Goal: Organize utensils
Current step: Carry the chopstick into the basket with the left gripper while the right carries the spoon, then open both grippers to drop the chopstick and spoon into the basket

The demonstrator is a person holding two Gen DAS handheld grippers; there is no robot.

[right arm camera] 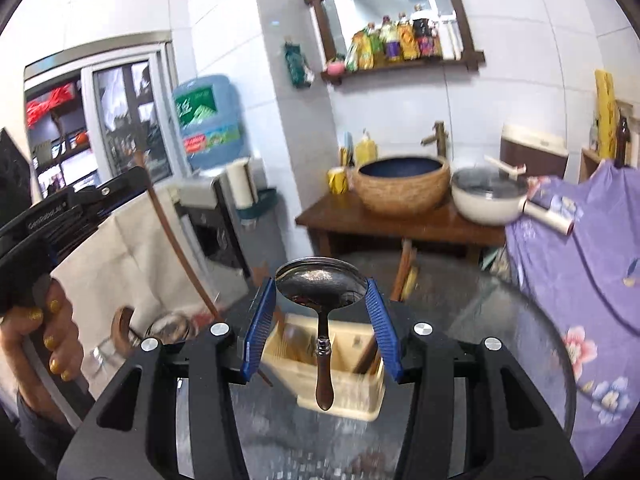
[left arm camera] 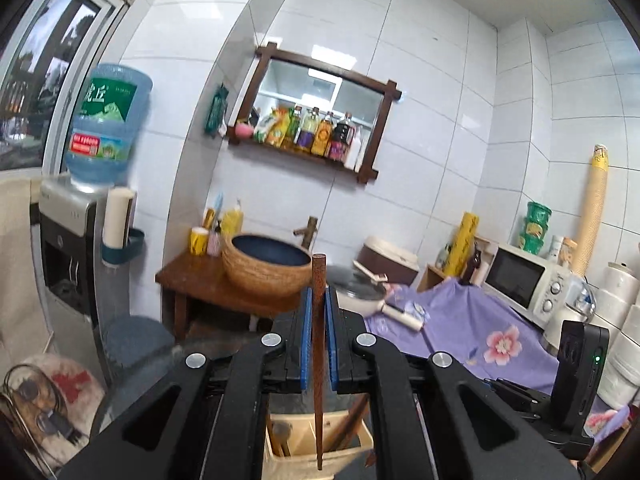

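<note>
L gripper [left arm camera: 319, 344] is nearest the lens in the left wrist view: blue pads shut tight on a dark wooden chopstick [left arm camera: 319, 320], held near upright, its long axis running top to bottom through the jaws, lower tip hanging over the cream utensil box [left arm camera: 304, 440]. The box sits directly below and slightly fwd of the jaws, w/ brown handles already standing in its compartments; which slot is under the tip I can't tell.

R gripper [right arm camera: 322, 316] stands about half open but clamped on the bowl of a metal spoon [right arm camera: 322, 280], pads pressing its rim on both sides, handle hanging straight down toward the same box [right arm camera: 332, 364] on the glass table [right arm camera: 500, 340].

Both utensils are vertical and above the box, so the coming move is prob. a straight lowering into a slot. In the way: handles leaning out of the box, and the other gripper close by at left, held by a hand [right arm camera: 44, 340]. Purple floral cloth [right arm camera: 580, 260] lies right, clear of the path.
</note>
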